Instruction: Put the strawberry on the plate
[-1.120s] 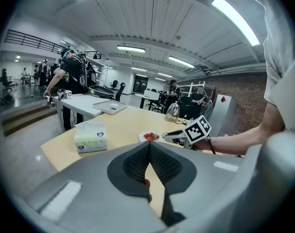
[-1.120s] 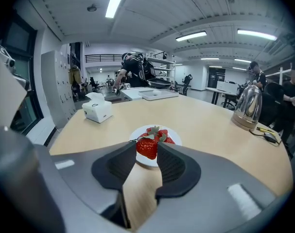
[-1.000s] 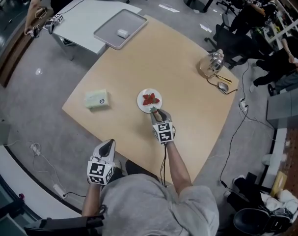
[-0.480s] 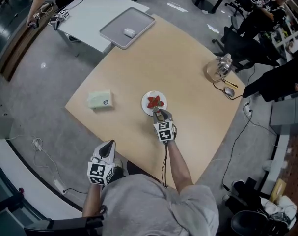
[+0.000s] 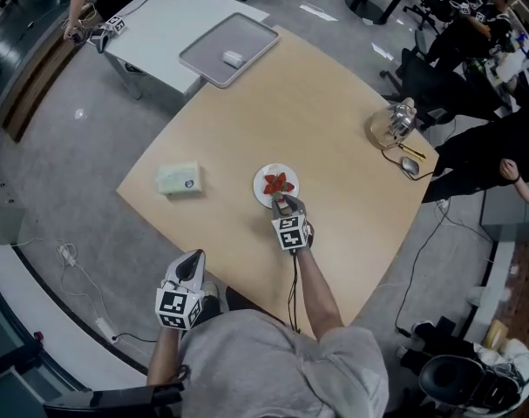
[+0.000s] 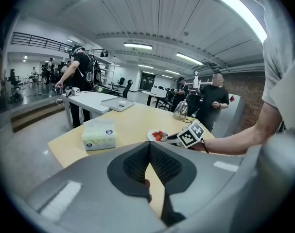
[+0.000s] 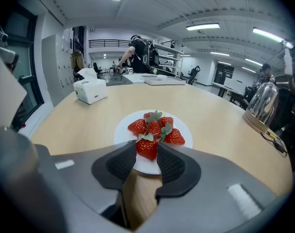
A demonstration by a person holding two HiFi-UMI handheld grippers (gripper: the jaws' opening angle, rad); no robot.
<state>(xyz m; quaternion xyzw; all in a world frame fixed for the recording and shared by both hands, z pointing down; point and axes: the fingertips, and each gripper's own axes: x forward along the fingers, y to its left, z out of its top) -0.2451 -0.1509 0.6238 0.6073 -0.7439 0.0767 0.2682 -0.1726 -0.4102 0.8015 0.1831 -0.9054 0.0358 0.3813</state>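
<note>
A small white plate sits mid-table with several red strawberries on it. In the right gripper view the plate lies just ahead, the pile of berries at its centre. My right gripper hovers over the plate's near rim, shut on one strawberry whose leaves point up between the pads. My left gripper hangs off the table's near edge, by my body, with its jaws closed together and nothing in them.
A pale green tissue box lies left of the plate. A grey tray rests on a white side table at the back. At the far right stand a glass dome and a mouse. People are beyond the table.
The head view has drifted a little. My right gripper stays at the plate's near rim with the strawberry in it. The left gripper has not moved.
</note>
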